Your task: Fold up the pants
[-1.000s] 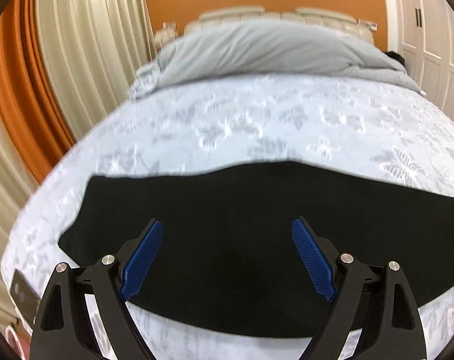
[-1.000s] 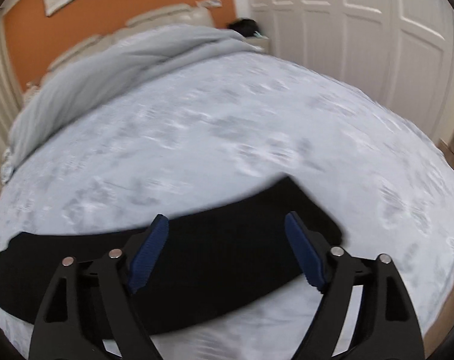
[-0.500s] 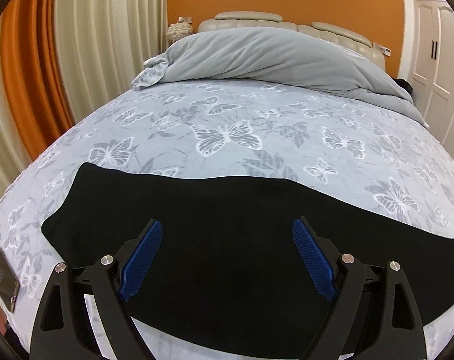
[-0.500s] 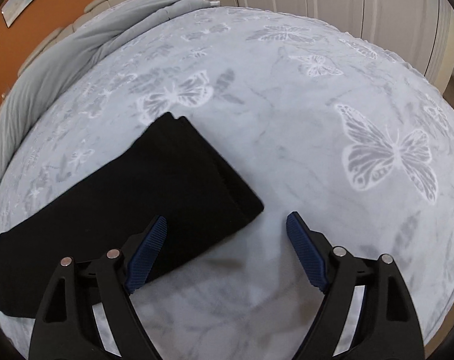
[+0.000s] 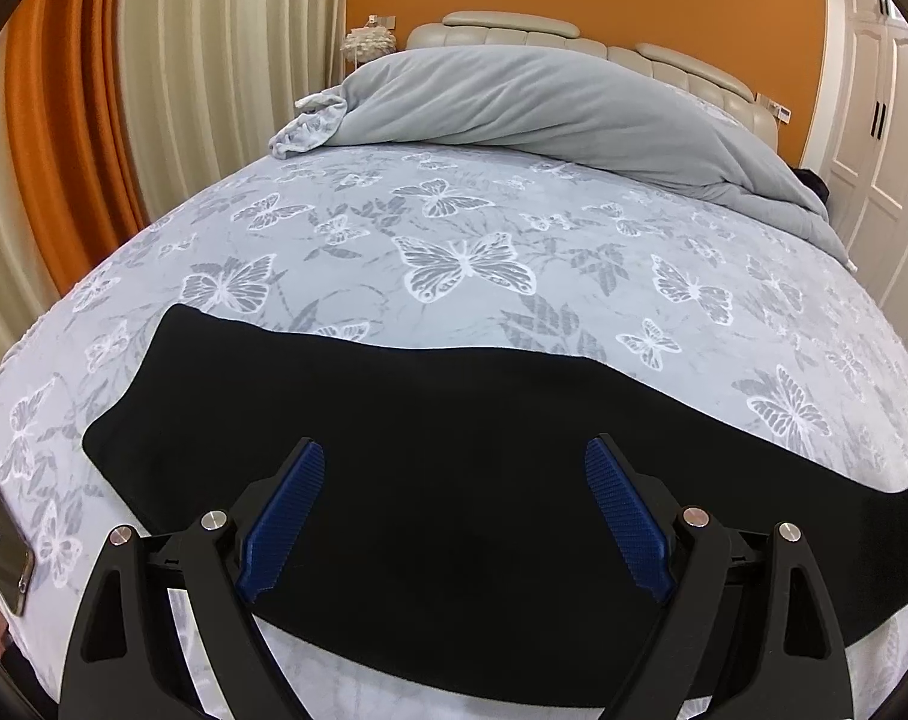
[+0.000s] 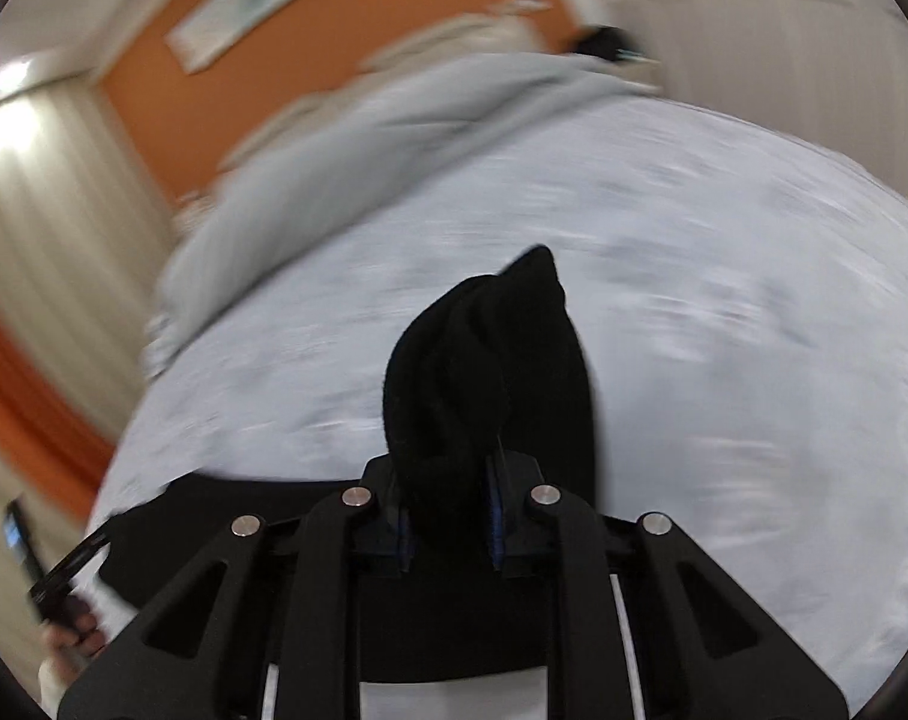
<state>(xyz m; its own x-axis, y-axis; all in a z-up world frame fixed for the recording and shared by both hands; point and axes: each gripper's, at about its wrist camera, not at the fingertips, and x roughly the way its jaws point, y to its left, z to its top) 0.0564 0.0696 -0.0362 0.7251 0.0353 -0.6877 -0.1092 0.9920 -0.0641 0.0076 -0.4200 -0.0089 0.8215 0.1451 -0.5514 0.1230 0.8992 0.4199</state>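
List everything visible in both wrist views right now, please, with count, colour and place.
pants: one, black, across the bed's near edge; one end pinched and lifted
bed sheet: one, pale grey with butterflies, covering the bed
duvet: one, grey, bunched at the headboard
phone: one, dark, sheet's near-left corner
curtains: orange and cream, left wall
left gripper: open above the pants
right gripper: shut on the pants' end
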